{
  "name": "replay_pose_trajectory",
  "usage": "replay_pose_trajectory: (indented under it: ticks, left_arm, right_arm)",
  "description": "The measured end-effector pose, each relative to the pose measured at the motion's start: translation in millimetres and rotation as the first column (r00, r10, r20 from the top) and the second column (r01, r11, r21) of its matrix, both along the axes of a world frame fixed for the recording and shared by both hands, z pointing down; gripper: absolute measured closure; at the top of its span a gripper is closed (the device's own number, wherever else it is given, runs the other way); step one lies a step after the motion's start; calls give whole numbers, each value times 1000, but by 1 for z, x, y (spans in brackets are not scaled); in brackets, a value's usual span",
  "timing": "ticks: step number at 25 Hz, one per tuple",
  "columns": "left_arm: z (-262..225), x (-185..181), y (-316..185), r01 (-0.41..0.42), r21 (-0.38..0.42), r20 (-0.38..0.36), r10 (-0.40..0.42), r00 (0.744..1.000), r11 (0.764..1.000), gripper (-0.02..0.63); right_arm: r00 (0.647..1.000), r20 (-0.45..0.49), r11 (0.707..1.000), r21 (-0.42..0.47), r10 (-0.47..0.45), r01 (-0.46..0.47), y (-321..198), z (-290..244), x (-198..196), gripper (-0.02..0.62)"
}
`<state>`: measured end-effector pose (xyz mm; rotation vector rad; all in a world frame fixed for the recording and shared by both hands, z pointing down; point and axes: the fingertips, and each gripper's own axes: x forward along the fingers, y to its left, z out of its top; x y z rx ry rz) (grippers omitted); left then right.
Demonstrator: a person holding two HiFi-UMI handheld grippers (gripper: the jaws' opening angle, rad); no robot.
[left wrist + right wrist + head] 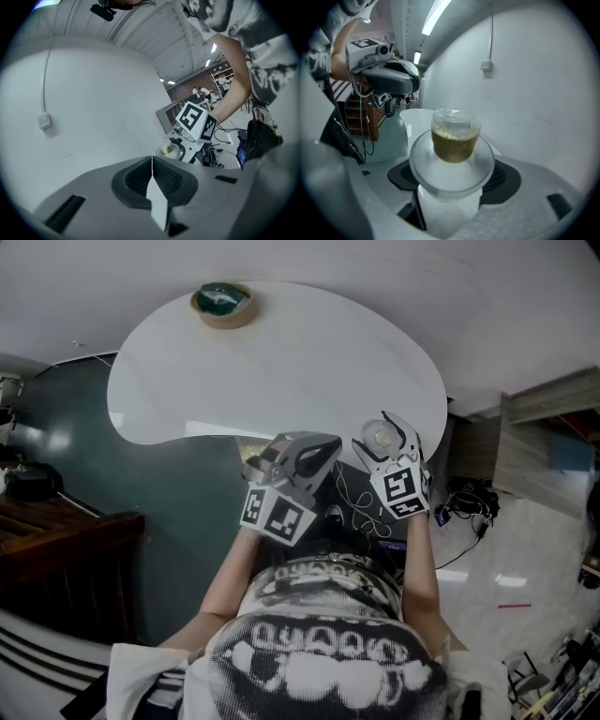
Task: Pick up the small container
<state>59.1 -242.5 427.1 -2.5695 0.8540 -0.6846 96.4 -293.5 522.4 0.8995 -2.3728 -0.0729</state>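
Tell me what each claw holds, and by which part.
The right claw grips the small container by its pale end, below the wide rim. The left claw is shut, holding nothing.

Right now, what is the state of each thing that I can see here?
small container: held by the right claw, partly full of something yellow-brown.
right claw: shut on the small container.
left claw: shut, empty.
bowl: upright at the far edge of the table, untouched.
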Motion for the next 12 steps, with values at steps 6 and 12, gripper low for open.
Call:
replay_pose_trajectory:
  ticks: [6, 12]
  left_arm:
    - [-6, 5, 32, 16, 15, 8, -16, 1000, 1000, 601]
    - [-9, 16, 63, 28, 30, 10, -29, 1000, 999, 601]
  right_arm:
    - [1000, 6, 1000, 16, -21, 21, 34, -8, 3, 250]
    - [999, 15, 999, 27, -40, 39, 65, -14, 11, 250]
